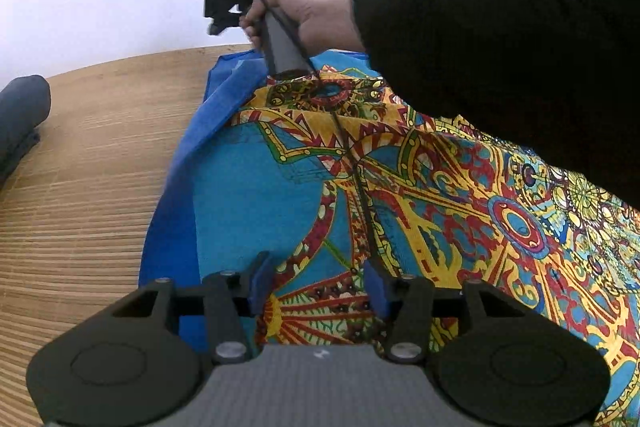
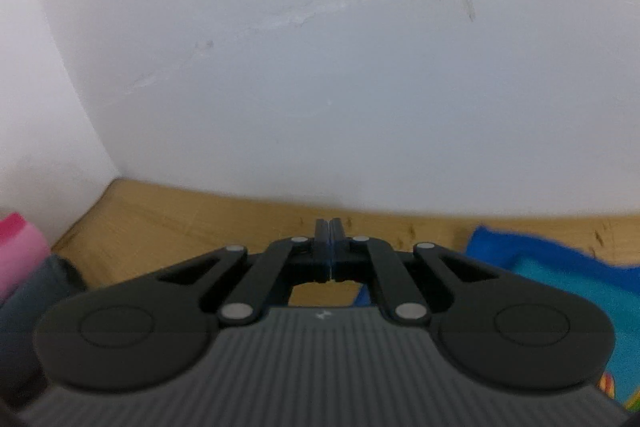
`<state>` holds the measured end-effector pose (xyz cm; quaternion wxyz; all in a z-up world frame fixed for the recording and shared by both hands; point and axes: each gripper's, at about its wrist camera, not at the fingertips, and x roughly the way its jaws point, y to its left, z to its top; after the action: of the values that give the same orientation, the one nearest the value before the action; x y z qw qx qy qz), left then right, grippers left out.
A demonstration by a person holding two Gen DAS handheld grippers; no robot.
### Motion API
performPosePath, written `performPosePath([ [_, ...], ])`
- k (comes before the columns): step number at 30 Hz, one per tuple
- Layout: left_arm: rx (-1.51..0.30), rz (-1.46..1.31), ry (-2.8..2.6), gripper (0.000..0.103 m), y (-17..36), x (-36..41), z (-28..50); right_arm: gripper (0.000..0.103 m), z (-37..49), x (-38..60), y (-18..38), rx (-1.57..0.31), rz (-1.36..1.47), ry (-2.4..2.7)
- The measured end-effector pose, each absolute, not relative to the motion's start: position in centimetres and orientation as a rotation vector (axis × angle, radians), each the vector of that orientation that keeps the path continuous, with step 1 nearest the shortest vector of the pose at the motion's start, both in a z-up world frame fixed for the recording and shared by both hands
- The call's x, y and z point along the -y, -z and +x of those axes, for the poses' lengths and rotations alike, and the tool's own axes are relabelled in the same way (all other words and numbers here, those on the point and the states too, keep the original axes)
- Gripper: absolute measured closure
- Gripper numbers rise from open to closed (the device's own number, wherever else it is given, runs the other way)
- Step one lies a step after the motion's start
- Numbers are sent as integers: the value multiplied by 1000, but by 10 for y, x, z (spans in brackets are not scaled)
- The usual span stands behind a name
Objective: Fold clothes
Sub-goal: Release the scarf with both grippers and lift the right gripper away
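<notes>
A garment with a bright print of blue, yellow and red (image 1: 400,187) lies spread on the wooden table (image 1: 80,187), its plain blue edge (image 1: 176,211) on the left. My left gripper (image 1: 318,283) hovers low over the near part of the print, jaws open, the cloth lying flat beneath the blue pads (image 1: 260,283). At the garment's far end a hand (image 1: 308,15) in a black sleeve holds the other tool by its handle. In the right wrist view my right gripper (image 2: 330,227) is shut with nothing in it, above bare wood, with the garment's blue corner (image 2: 552,267) to its right.
A white wall (image 2: 320,67) stands close behind the table's far edge. A dark rolled garment (image 1: 20,115) lies at the left; pink cloth (image 2: 18,247) lies on a dark garment by the corner. A black cable (image 1: 360,179) trails across the print.
</notes>
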<state>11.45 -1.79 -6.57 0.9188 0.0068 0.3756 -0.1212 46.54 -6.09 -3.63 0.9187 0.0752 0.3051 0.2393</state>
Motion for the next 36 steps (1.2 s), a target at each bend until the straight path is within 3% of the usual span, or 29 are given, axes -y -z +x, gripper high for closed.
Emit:
performPosePath([
  [2, -771, 0, 250, 49, 65, 16, 115, 84, 451, 62, 31, -640, 3, -372],
  [4, -768, -19, 251, 49, 66, 15, 115, 55, 441, 66, 31, -588, -120, -288],
  [6, -767, -29, 250, 48, 66, 15, 115, 48, 441, 70, 35, -589, -180, -249],
  [12, -770, -75, 252, 47, 64, 9, 117, 52, 455, 76, 54, -695, -180, -202],
  [14, -767, -101, 256, 47, 65, 6, 117, 68, 461, 77, 60, -716, -138, -228],
  [15, -765, -109, 261, 46, 65, 5, 117, 92, 465, 76, 60, -715, -115, -237],
  [16, -762, -114, 268, 45, 65, 4, 117, 96, 466, 80, 59, -718, -98, -236],
  [23, -740, -44, 322, 26, 67, 14, 111, 99, 477, 97, 55, -725, 147, -290],
  [28, -729, -42, 332, 24, 69, 16, 110, 99, 473, 106, 45, -637, 365, -393],
  [32, -723, -34, 333, 24, 70, 18, 111, 99, 475, 103, 28, -581, 378, -450],
  [36, -722, -28, 331, 23, 70, 19, 112, 95, 488, 86, 47, -733, 324, -538],
])
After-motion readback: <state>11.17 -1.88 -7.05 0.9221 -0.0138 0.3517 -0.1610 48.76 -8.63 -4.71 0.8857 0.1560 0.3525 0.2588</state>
